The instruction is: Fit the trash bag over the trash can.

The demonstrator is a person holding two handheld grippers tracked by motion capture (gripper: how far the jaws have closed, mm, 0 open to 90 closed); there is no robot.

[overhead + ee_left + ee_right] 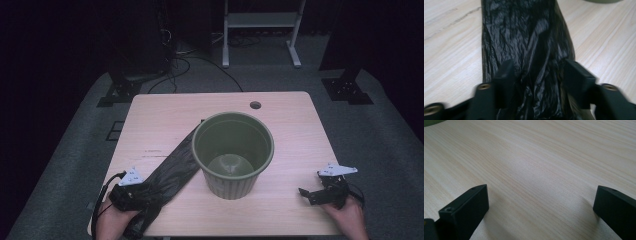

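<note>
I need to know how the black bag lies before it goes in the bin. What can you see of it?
The black plastic bag is thin, glossy and creased, folded into a long flat strip. It lies diagonally on the wooden table, its far end touching the green bin. Its near end sits between the jaws of the open left tool.

We see a light wood table (295, 120) w/ a small round hole (255, 105) near its far edge, right of centre, and a faint dark scuff (155, 152) on its left part. Beyond the far edge, on grey carpet (385, 145), stands a white metal frame (262, 20), w/ black cables (185, 65) trailing on the floor to its left. We also make out two black stand bases, one far left (120, 92), one far right (347, 87); the bkgd is too dark to read.
</note>
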